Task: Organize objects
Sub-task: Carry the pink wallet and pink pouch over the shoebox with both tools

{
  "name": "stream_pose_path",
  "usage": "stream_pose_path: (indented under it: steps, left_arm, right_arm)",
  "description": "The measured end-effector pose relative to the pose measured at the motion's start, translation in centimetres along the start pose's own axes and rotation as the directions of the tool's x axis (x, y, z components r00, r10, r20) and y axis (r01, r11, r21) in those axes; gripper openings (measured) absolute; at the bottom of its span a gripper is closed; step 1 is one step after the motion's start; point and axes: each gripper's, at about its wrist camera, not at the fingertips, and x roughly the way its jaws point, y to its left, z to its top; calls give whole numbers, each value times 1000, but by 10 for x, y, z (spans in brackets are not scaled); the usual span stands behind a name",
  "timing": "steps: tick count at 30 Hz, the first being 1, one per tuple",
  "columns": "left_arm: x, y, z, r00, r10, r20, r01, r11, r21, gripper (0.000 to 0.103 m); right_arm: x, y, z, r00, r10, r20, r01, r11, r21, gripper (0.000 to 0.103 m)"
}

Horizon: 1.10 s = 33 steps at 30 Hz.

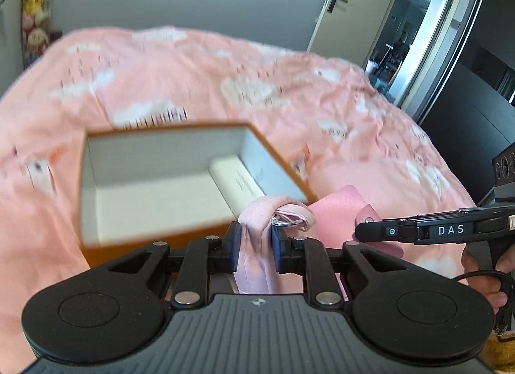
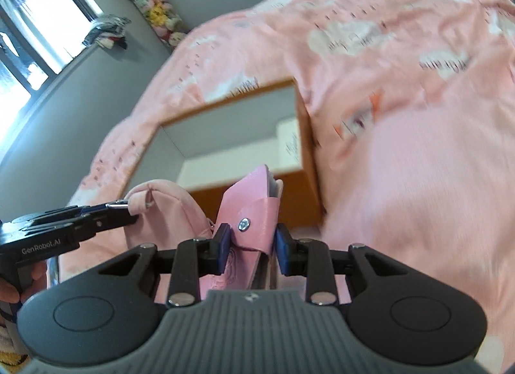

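My left gripper [image 1: 256,243] is shut on a soft pink fabric pouch [image 1: 257,213] with a metal ring, held up above the bed. Just beyond it stands an open orange box [image 1: 161,151] with a white inside and a white oblong item [image 1: 235,180] lying along its right wall. My right gripper [image 2: 249,245] is shut on a pink snap-button wallet [image 2: 254,200], also lifted near the box [image 2: 225,119]. In the left wrist view the right gripper [image 1: 363,229] comes in from the right with the wallet [image 1: 338,209]. From the right wrist, the left gripper [image 2: 125,209] holds the pouch [image 2: 164,209].
A pink bedspread [image 1: 289,84] with white clouds covers the bed under everything. Past the bed are an open door [image 1: 347,3], a dark wardrobe [image 1: 466,110] and a hanging column of plush toys [image 1: 35,13]. A window [image 2: 25,19] is seen from the right wrist.
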Motion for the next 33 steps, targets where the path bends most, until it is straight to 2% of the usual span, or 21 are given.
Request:
stream_pose_path:
  steps: [6, 10, 12, 18, 22, 26, 30, 33]
  left_arm:
    - [-9, 5, 48, 997, 45, 68, -51, 994, 99, 22]
    - [10, 12, 75, 992, 94, 82, -107, 981, 160, 22]
    - [28, 22, 80, 990, 123, 62, -132, 976, 176, 22]
    - [90, 47, 74, 982, 187, 16, -186, 955, 231, 22]
    - [125, 53, 71, 974, 224, 16, -219, 932, 287, 22]
    - [145, 63, 75, 976, 215, 18, -211, 936, 280, 22]
    - [151, 67, 77, 983, 180, 38, -183, 936, 302, 22]
    - [153, 68, 74, 986, 164, 40, -167, 920, 354, 22]
  right_arm:
    - [5, 18, 44, 997, 46, 59, -45, 999, -29, 31]
    - [19, 23, 71, 995, 49, 89, -47, 998, -30, 31]
    - [33, 23, 81, 996, 39, 81, -37, 999, -30, 31]
    - [84, 17, 93, 999, 43, -25, -44, 999, -20, 31]
    - [121, 13, 97, 990, 62, -127, -61, 998, 9, 31]
    - [152, 11, 103, 975, 91, -200, -83, 995, 45, 31]
    - [178, 16, 111, 973, 66, -220, -61, 998, 27, 30]
    - [197, 13, 116, 972, 61, -225, -51, 998, 48, 30]
